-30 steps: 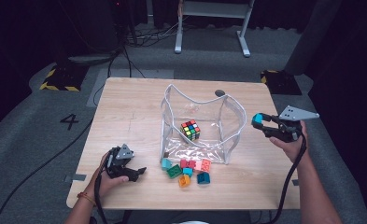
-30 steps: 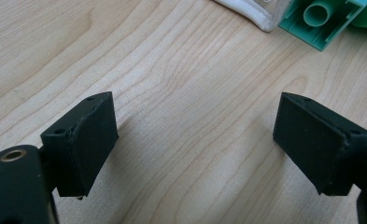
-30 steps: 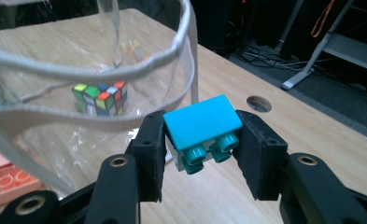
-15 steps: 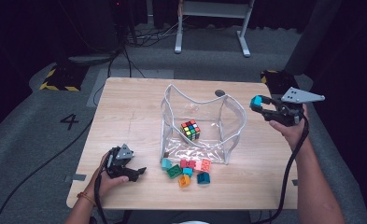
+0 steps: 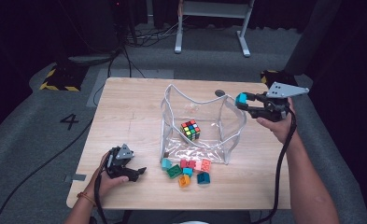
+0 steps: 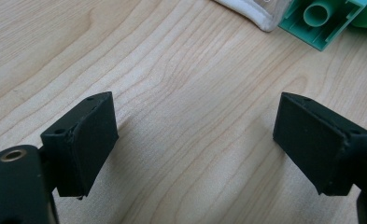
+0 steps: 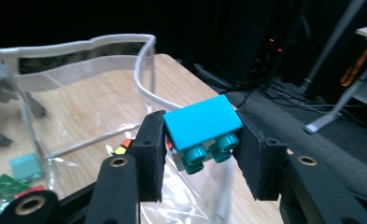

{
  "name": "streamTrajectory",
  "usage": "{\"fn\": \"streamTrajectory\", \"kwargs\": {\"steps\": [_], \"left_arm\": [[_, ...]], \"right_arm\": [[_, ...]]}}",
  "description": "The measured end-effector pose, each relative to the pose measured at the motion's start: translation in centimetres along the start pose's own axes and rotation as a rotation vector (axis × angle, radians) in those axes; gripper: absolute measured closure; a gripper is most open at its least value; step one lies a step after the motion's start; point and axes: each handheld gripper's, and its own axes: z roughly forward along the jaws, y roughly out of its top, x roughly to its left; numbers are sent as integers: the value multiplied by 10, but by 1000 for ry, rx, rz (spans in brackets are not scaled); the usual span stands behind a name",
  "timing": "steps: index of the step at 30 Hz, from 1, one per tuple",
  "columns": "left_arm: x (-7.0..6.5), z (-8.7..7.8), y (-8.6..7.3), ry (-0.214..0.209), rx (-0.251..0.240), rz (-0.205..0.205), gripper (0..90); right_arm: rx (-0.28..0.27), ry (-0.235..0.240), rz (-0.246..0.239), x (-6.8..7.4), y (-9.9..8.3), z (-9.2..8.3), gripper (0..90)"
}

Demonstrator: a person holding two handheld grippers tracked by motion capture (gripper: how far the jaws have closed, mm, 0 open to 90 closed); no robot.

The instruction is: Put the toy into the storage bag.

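1. The right gripper (image 5: 244, 103) has risen and swung toward the clear bag (image 5: 201, 122), its fingers clamped on a turquoise brick (image 7: 202, 125) (now beside the rim).
2. Dropping it in looks next.
3. The left gripper (image 5: 135, 172) rests on the table (image 5: 125, 107), fingers apart, empty.

1. A light wooden table (image 5: 125, 112) with visible grain stands on a grey carpeted floor (image 5: 41, 140).
2. A white numeral 4 (image 5: 71, 121) is marked on the floor left of the table.
3. Yellow-and-black hazard tape (image 5: 57, 80) shows at the far left, another striped patch (image 5: 271, 74) at the far right.
4. Black cables (image 5: 139, 39) run across the floor behind the table.
5. A white metal frame with two legs (image 5: 211, 23) stands at the back.
6. The surroundings are dark; light falls mainly on the table.
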Motion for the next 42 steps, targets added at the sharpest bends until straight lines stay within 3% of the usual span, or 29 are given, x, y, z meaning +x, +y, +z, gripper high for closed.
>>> {"fn": "streamTrajectory", "kwargs": {"steps": [4, 6, 11, 18, 24, 32, 36, 38, 42], "left_arm": [[0, 0, 0, 0, 0, 0, 139], [0, 0, 0, 0, 0, 0, 139], [0, 0, 0, 0, 0, 1, 139], [0, 0, 0, 0, 0, 0, 139], [0, 0, 0, 0, 0, 0, 139], [0, 0, 0, 0, 0, 0, 139], [0, 0, 0, -4, 2, 2, 138], [0, 0, 0, -4, 1, 2, 138], [0, 0, 0, -4, 1, 2, 138]], "right_arm": [[13, 59, -26, 9, 8, 12, 553], [33, 79, -79, 15, 12, 21, 554], [91, 154, -138, 28, 19, 42, 554], [164, 192, -135, 31, 25, 66, 553], [258, 217, -176, 35, 31, 83, 553], [380, 242, -208, 37, 28, 92, 552], [496, 222, -233, 37, 24, 96, 552], [524, 191, -243, 37, 21, 99, 551], [572, 188, -240, 33, 15, 99, 552]]}}
